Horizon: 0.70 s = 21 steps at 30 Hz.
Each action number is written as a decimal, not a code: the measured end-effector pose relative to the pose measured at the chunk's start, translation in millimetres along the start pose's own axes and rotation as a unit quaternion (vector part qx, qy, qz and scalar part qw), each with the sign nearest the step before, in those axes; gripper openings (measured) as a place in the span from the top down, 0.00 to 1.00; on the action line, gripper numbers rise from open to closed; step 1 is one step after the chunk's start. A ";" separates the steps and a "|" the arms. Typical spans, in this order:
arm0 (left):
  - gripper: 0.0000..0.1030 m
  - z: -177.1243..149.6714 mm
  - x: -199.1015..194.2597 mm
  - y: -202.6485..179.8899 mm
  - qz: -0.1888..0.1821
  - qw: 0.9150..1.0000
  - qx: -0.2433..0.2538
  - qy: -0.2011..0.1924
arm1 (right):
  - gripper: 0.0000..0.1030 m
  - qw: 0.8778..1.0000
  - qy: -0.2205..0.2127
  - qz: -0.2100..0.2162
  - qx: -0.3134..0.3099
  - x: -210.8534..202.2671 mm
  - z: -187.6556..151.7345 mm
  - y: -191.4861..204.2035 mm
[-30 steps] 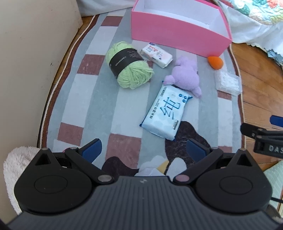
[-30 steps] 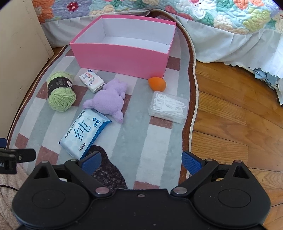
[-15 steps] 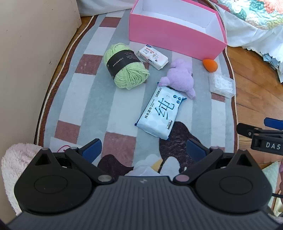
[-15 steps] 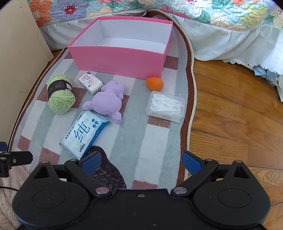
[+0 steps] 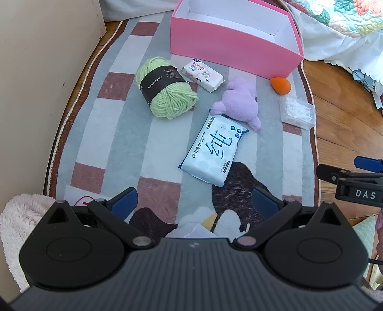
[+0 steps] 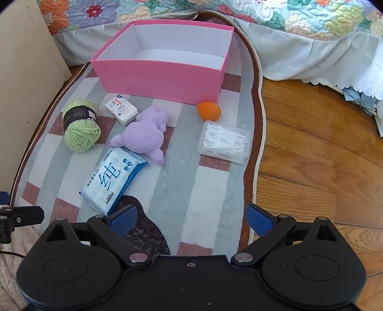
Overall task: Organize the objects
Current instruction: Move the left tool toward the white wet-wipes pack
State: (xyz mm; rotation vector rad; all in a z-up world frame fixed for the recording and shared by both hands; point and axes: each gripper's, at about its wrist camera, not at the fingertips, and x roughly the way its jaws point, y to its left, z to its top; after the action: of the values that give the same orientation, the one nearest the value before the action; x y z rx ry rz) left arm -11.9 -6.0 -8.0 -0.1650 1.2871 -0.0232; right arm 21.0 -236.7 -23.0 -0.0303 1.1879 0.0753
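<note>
My left gripper point(image 5: 194, 203) hangs above the near end of the striped rug point(image 5: 119, 134), jaws spread wide, nothing between them. My right gripper point(image 6: 191, 219) is likewise spread wide and empty, over the rug's near right edge where it meets the wood floor point(image 6: 311, 167).

Left to right across the rug, as I see it from the right wrist view:
- Green yarn ball point(image 6: 81, 124) with a black band, farthest left, near the beige cabinet point(image 6: 24, 83).
- Small tissue pack point(image 6: 121, 108), just right of the yarn, close to the box front.
- Blue wet-wipes pack point(image 6: 112, 179), nearer to me, lying diagonally; its far end is touching the purple plush toy point(image 6: 146, 132), and I cannot tell which overlaps which.
- Orange sponge point(image 6: 208, 110), by the box's near right corner.
- Clear floss-pick case point(image 6: 225, 142), lying flat, just near of the sponge, close to the rug's right edge.

Pink box point(image 6: 158, 81) sits at the far end of the rug, open top, white inside, nothing in it. Quilted bed point(image 6: 263, 19) lies beyond it.
</note>
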 end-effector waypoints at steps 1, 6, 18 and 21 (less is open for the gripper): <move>0.00 0.0 -0.2 -0.1 -0.001 1.000 0.000 0.000 | 0.03 1.000 0.000 0.000 -0.001 -0.1 -0.2 -0.4; 0.01 -0.9 -3.6 0.3 -0.011 1.000 -0.001 0.001 | 0.03 1.000 -0.005 0.007 -0.008 -5.9 0.2 -0.8; 0.06 -0.4 -12.3 4.7 -0.064 0.998 -0.022 0.000 | 0.04 0.976 -0.140 0.098 -0.135 -43.4 -3.4 3.7; 0.06 2.0 -9.5 7.8 -0.071 0.997 -0.038 0.000 | 0.04 0.967 -0.144 0.136 -0.162 -41.5 4.6 3.0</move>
State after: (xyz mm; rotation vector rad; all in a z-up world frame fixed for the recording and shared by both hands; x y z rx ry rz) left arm -13.2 2.9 0.6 -0.3214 1.2754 -0.0962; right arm 9.6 -235.3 17.3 -0.1392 0.8731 0.4998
